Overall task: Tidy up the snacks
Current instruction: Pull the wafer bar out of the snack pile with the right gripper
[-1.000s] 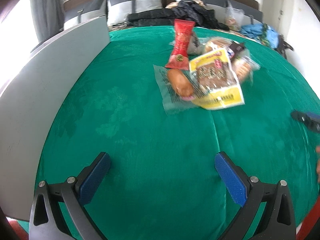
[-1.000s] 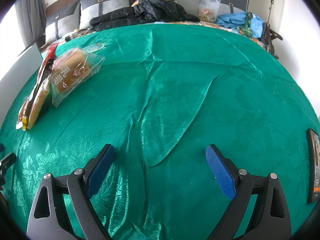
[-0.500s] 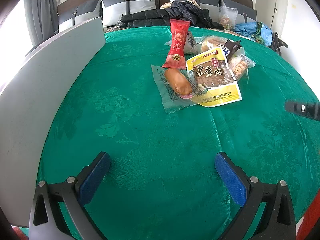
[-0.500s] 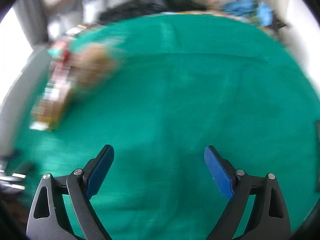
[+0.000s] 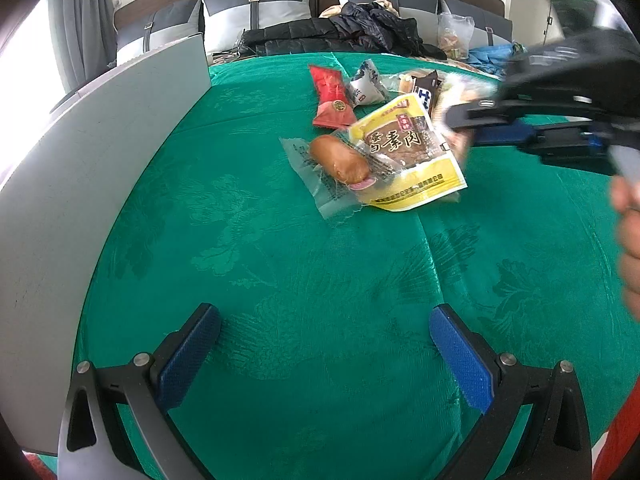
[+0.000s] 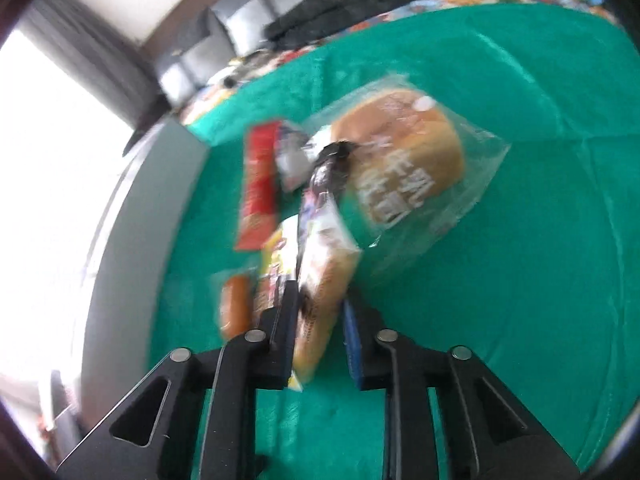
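Note:
A pile of snacks lies on the green tablecloth (image 5: 280,280): a yellow packet (image 5: 408,156), a sausage in clear wrap (image 5: 338,160), a red packet (image 5: 332,96), a white packet (image 5: 366,84) and a dark wrapper (image 5: 426,88). My left gripper (image 5: 324,348) is open and empty, well short of the pile. My right gripper (image 6: 320,320) has reached into the pile from the right (image 5: 472,120) and its jaws are closed on a clear-wrapped bread snack (image 6: 324,292). A bagged bun (image 6: 400,160) lies just beyond it.
A grey board (image 5: 80,168) stands along the left edge of the table. Behind the table are cushions, dark clothing (image 5: 340,32) and a plastic bag (image 5: 454,34). The person's hand (image 5: 628,240) shows at the right edge.
My right gripper swung left to the snack pile and closed from wide open onto the wrapped bread snack. It now shows in the left wrist view. My left gripper stayed open.

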A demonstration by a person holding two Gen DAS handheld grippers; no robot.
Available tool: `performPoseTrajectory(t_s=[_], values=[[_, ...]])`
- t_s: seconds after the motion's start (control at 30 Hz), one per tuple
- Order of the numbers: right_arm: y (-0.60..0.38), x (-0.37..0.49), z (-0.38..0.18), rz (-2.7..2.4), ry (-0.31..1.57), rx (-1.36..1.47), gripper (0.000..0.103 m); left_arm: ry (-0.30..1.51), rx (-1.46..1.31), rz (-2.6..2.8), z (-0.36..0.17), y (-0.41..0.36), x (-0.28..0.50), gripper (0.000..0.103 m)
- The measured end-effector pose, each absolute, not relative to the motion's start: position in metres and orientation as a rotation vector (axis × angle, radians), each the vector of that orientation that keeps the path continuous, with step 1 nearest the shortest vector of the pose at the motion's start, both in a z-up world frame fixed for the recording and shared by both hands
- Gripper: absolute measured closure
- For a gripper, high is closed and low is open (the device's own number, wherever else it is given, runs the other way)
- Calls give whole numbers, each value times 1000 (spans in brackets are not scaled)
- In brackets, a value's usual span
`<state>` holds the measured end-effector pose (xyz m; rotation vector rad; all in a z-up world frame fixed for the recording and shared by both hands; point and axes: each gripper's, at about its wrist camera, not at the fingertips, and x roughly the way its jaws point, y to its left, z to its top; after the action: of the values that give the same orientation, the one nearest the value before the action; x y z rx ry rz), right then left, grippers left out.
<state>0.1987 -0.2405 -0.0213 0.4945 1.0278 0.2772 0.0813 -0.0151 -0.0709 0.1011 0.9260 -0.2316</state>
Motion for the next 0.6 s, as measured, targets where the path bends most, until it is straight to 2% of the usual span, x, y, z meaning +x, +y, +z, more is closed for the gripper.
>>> performPoseTrajectory(t_s=[0.23,0.3,0.4,0.43,0.47,0.6], values=[[-297,154,-5,411,1126,356,85,925,101,-231,-70,-16,81,0],[-326,150,-6,323,1147,289,80,925,101,-232,-70,-15,81,0],[-350,146,-7,174,1146,160,55,925,100,-232,-70,-15,82,0],[-355,142,-6,156,1141,148,43,925,100,-232,-70,-15,81,0],[-358,139,-5,144,1130,151,38,925,101,-232,-70,-15,81,0],[-352,126,-11,57,1111,197,33,925,100,-232,-70,-15,81,0]])
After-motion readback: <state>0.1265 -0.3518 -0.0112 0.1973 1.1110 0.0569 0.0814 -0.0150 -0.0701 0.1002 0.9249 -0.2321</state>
